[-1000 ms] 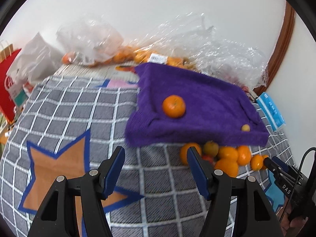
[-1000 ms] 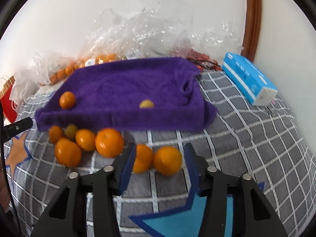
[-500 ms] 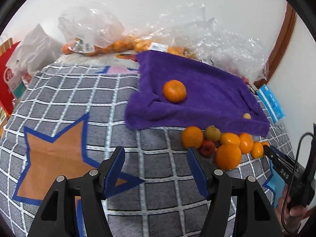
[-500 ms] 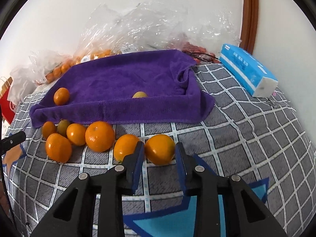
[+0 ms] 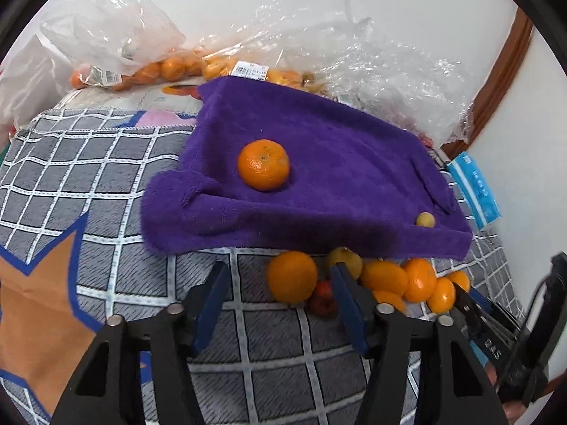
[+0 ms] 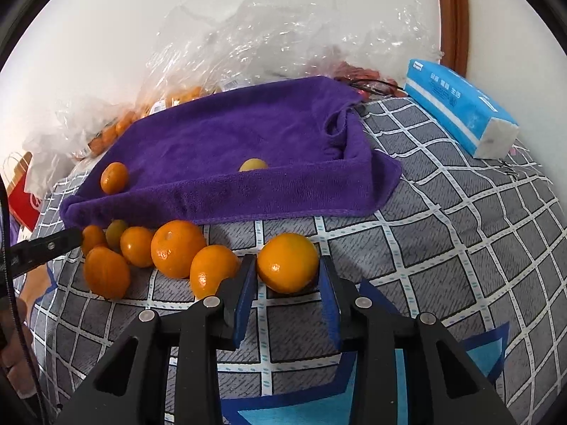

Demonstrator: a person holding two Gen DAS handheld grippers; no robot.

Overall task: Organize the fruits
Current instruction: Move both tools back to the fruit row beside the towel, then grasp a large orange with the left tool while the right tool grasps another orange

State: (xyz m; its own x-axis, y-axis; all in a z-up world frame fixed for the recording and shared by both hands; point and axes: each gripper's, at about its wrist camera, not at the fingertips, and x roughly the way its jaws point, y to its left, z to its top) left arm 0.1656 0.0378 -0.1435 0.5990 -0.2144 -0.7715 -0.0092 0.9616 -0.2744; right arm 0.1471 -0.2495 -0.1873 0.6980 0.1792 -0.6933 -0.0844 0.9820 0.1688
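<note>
An orange (image 6: 287, 262), round with no clear long axis, is pinched on the quilt (image 6: 460, 248) by the right gripper (image 6: 287, 285) as its jaws open slightly, while the left gripper (image 5: 280, 304) is closing around another orange (image 5: 291, 276), untouched.

A plain white wall (image 6: 106, 53) stood behind the scene, with a curved brown wooden frame (image 6: 452, 14) at its right. The surface below was covered by a grey blanket (image 6: 478, 230) with a white grid and star patterns. Lighting was even and bright.
</note>
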